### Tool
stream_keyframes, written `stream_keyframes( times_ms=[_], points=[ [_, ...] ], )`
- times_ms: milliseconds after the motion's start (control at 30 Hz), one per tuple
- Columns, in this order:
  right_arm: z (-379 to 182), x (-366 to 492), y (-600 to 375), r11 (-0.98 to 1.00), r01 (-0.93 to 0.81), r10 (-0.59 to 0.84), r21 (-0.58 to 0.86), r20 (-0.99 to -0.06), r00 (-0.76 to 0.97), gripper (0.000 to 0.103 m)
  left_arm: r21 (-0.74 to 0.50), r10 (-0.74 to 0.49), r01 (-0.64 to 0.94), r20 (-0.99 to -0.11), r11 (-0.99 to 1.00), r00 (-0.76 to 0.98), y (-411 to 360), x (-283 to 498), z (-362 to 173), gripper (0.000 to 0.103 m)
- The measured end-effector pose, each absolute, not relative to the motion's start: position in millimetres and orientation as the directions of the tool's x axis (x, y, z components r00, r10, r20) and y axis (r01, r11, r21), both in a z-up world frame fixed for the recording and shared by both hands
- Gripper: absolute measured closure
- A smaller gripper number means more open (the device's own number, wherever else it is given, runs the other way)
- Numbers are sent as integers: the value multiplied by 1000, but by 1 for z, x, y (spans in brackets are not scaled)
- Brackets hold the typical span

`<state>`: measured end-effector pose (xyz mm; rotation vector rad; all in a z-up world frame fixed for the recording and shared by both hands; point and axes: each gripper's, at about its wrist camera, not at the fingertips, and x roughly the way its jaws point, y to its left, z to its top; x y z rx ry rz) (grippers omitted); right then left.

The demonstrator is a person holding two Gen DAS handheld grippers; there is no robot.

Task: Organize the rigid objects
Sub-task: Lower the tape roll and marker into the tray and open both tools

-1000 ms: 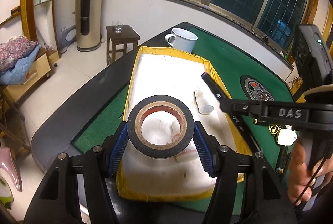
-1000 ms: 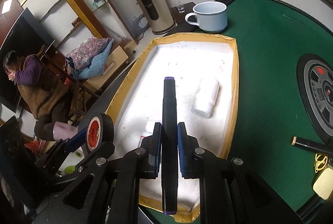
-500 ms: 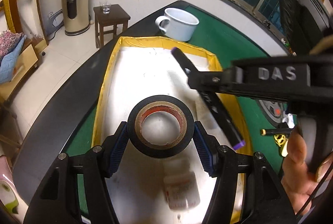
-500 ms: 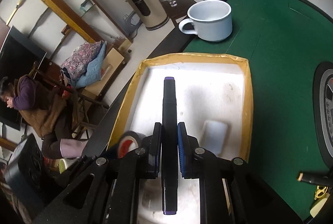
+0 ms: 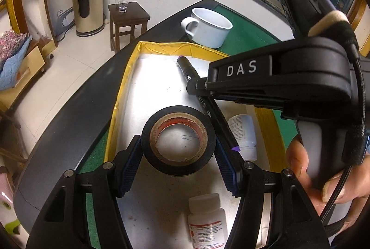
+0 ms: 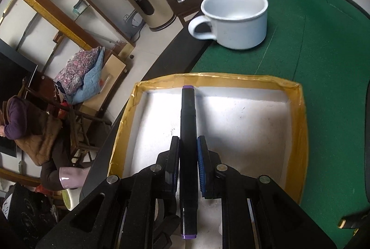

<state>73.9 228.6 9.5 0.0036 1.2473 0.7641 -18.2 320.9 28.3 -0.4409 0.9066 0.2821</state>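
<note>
My left gripper is shut on a black tape roll, its blue pads pressing both sides, and holds it over the white tray with the yellow rim. My right gripper is shut on a black marker with purple ends, held above the tray's far half. That gripper and the marker also cross the left wrist view from the right, with a hand on the handle. Two white bottles lie in the tray, one at the right and one near the bottom edge.
A white mug stands on the green felt just beyond the tray's far edge. The table has a dark rim. A wooden stool with glasses and a seated person are off the table to the left.
Both grippers moved forward and lower over the tray, keeping their loads. The right gripper with the marker swung in close across the left wrist view. A bottle now lies under the left gripper.
</note>
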Motion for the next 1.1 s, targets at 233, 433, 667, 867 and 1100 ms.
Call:
stream_keyframes(
  times_ms=[233, 433, 667, 867, 1100],
  points=[
    [9, 74, 230, 752, -527, 517, 396, -850, 98, 87, -248, 41, -397, -805, 884, 592, 319, -15, 28, 38],
    [21, 70, 225, 743, -545, 530, 389, -839, 124, 75, -290, 13, -401, -797, 869, 604, 322, -19, 29, 36],
    [40, 53, 193, 704, -539, 603, 462, -789, 112, 75, -353, -2, -416, -765, 838, 644, 319, -38, 42, 36],
    [48, 39, 169, 686, -540, 633, 488, -765, 113, 75, -344, 8, -407, -755, 846, 655, 301, -48, 48, 36],
    [49, 23, 143, 668, -561, 652, 489, -748, 123, 75, -244, 136, -439, -728, 864, 672, 269, -69, 57, 36]
  ],
)
